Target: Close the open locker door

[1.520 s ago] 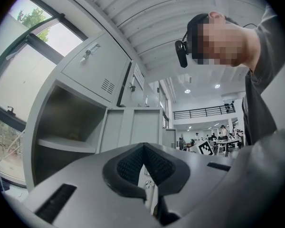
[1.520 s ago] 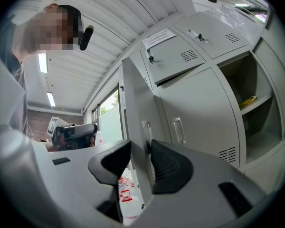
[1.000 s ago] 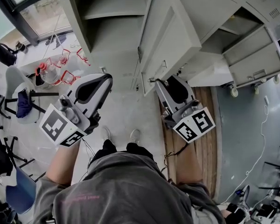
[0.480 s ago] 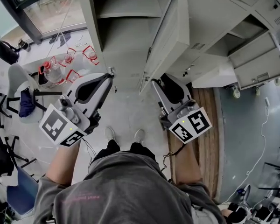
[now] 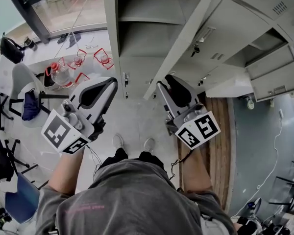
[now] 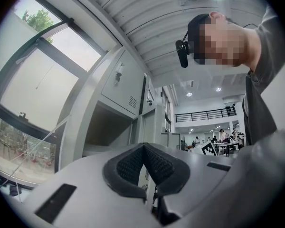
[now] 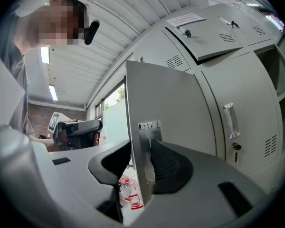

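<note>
The grey locker door [image 5: 230,23] stands open, edge-on in the head view, with a key and vent slots on its outer face. Left of it gapes the open locker compartment [image 5: 147,13] with a shelf. My right gripper [image 5: 165,81] straddles the door's lower free edge. In the right gripper view the door [image 7: 166,99] runs up between the closing jaws of the right gripper [image 7: 141,148]. The right pad [image 7: 168,167] lies against the door's latch plate, and a gap shows on the left side. My left gripper [image 5: 112,81] hangs shut and empty, left of the locker; its left gripper view shows the jaw tips [image 6: 143,146] meeting.
A low table [image 5: 90,62] at the left carries a red-capped bottle [image 5: 59,75] and red-rimmed glasses, beside a chair [image 5: 19,82]. More lockers stand to the right, one with another open door [image 5: 274,77]. A wooden board [image 5: 218,146] lies by my feet [image 5: 132,143].
The door has swung leftward toward the locker frame and now looks more edge-on. My right gripper moved left with it. The left gripper has stayed put.
</note>
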`<move>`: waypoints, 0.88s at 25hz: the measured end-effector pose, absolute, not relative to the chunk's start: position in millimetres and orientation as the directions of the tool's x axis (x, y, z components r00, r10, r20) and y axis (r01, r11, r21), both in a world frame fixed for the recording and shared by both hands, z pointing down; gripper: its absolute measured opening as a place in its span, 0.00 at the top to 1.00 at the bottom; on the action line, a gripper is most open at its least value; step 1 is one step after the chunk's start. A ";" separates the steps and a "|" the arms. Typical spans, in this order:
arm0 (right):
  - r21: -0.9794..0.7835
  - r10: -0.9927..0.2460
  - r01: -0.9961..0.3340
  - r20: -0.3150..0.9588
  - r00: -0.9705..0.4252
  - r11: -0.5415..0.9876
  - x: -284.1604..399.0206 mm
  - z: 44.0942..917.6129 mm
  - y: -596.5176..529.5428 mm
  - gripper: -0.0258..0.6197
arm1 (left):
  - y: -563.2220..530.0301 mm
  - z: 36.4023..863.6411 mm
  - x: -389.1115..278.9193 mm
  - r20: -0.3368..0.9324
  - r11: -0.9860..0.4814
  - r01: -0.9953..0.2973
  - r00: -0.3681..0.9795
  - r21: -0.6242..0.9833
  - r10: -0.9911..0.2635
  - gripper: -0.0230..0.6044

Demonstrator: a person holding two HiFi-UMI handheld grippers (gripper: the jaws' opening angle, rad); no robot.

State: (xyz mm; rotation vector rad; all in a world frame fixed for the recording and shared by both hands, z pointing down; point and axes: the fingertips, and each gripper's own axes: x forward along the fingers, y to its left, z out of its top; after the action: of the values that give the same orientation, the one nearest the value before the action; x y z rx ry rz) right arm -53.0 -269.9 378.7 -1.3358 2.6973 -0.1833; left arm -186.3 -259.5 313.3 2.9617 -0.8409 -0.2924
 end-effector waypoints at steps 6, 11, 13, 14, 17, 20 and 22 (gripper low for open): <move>-0.165 -0.783 -0.768 -0.053 -0.620 0.619 -74.1 381.6 -285.7 0.75 | -269.9 315.7 -203.2 -0.167 -0.842 -0.529 0.826 0.104 -0.539 0.95; -0.164 -0.772 -0.757 -0.051 -0.634 0.632 -89.0 383.4 -298.8 0.75 | -279.1 316.3 -217.0 -0.165 -0.833 -0.543 0.817 0.104 -0.553 0.95; -0.162 -0.766 -0.751 -0.052 -0.641 0.640 -94.1 383.5 -304.0 0.75 | -283.0 316.6 -221.0 -0.164 -0.829 -0.549 0.813 0.103 -0.559 0.95; -0.162 -0.762 -0.748 -0.052 -0.645 0.644 -96.6 383.3 -306.4 0.75 | -284.8 316.7 -222.8 -0.163 -0.828 -0.552 0.811 0.102 -0.561 0.95; -0.160 -0.755 -0.741 -0.054 -0.654 0.653 -103.9 382.9 -312.8 0.75 | -289.5 316.8 -228.7 -0.163 -0.823 -0.559 0.806 0.100 -0.568 0.95; -0.158 -0.750 -0.736 -0.054 -0.659 0.658 -109.8 382.9 -318.9 0.75 | -293.8 316.0 -234.9 -0.164 -0.817 -0.568 0.801 0.099 -0.576 0.95; -0.157 -0.748 -0.734 -0.053 -0.662 0.661 -113.1 382.9 -323.3 0.76 | -296.6 315.6 -239.2 -0.165 -0.813 -0.574 0.796 0.098 -0.582 0.95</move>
State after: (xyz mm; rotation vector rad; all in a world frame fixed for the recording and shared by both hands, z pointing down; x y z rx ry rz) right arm -113.1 -323.3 382.9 -1.2351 2.7589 -0.1853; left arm -239.2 -296.6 315.6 2.9363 -0.9460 -0.2920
